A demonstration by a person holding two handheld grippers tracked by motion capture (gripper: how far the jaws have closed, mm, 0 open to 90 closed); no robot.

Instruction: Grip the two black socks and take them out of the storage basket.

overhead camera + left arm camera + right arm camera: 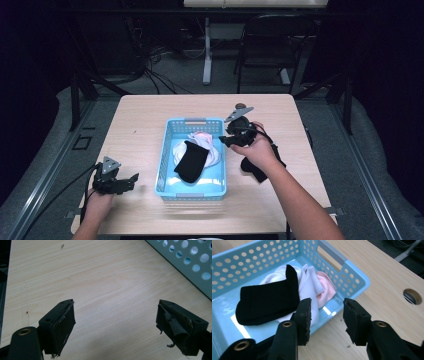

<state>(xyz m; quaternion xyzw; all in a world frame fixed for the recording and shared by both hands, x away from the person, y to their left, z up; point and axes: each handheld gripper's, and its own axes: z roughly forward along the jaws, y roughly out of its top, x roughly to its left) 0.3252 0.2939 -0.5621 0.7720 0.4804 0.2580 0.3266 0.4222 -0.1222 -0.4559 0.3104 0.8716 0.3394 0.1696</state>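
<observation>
Blue basket (165,172) holds black sock (265,301), white socks (308,285); both claws apart, empty.

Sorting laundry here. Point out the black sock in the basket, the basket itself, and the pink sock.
black sock (265,301), right gripper view, on the middle of its ribbed body.
basket (162,170), high view, on its left wall.
pink sock (327,288), right gripper view, on its rounded pink end.

— Where does the high view sit?
— Above the near edge, facing forward and down over the pale wooden table (140,120).
— And the gripper views?
— Both ride close behind their jaws; each shares the perforated light-blue plastic basket (352,272) ahead.
</observation>
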